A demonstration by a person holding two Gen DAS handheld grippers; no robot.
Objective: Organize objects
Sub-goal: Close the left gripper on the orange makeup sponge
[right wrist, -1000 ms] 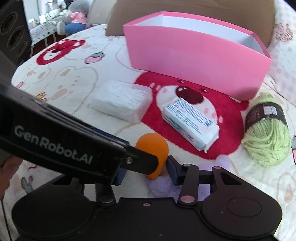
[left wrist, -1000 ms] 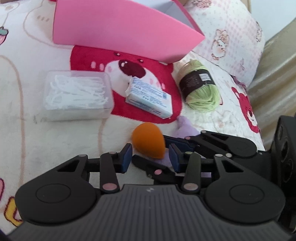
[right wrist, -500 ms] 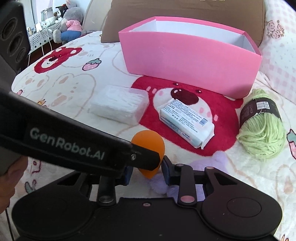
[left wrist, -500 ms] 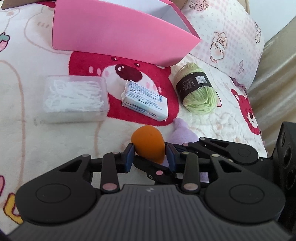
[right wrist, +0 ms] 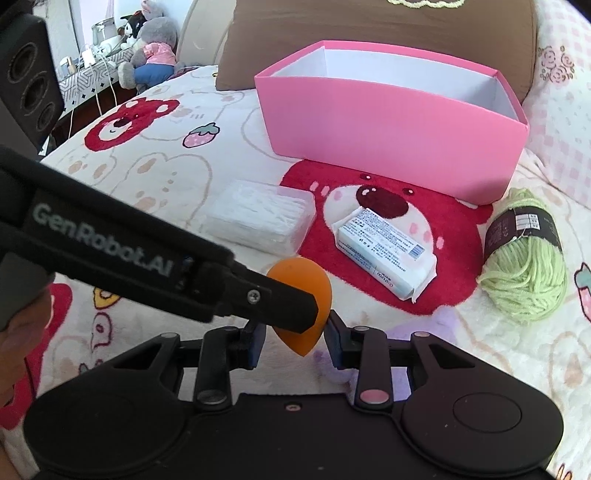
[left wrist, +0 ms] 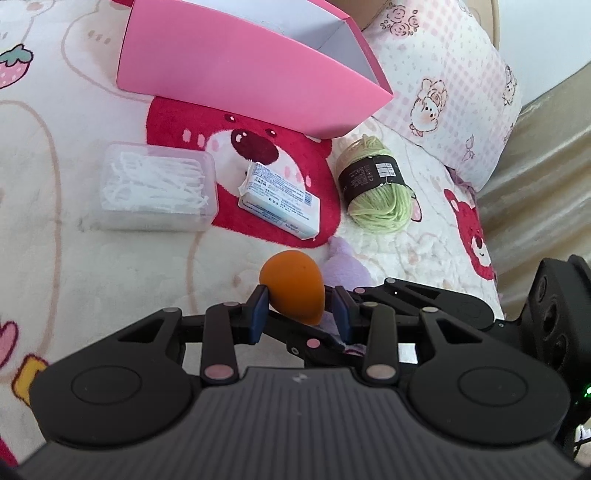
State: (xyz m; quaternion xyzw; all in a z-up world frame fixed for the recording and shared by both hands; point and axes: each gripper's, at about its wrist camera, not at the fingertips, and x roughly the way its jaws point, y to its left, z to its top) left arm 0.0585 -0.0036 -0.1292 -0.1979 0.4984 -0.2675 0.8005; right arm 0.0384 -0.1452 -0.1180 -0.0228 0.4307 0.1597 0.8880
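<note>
An orange egg-shaped sponge (left wrist: 293,286) sits between the blue pads of my left gripper (left wrist: 300,312), which is shut on it and holds it above the blanket. In the right wrist view the same sponge (right wrist: 304,295) also lies between the pads of my right gripper (right wrist: 293,341), which is closed against it. The left gripper's arm (right wrist: 155,266) crosses in front. A pink open box (left wrist: 243,70) stands beyond, and it shows in the right wrist view too (right wrist: 391,125). The box looks empty inside.
On the bear-print blanket lie a clear box of floss picks (left wrist: 157,186), a white wrapped pack (left wrist: 280,199) and a green yarn ball (left wrist: 380,188). A checked pillow (left wrist: 454,85) is at the right. A brown cushion (right wrist: 369,33) stands behind the box.
Both grippers closed on the orange sponge. It has been lifted off the blanket, and the views have risen and drawn back from the box.
</note>
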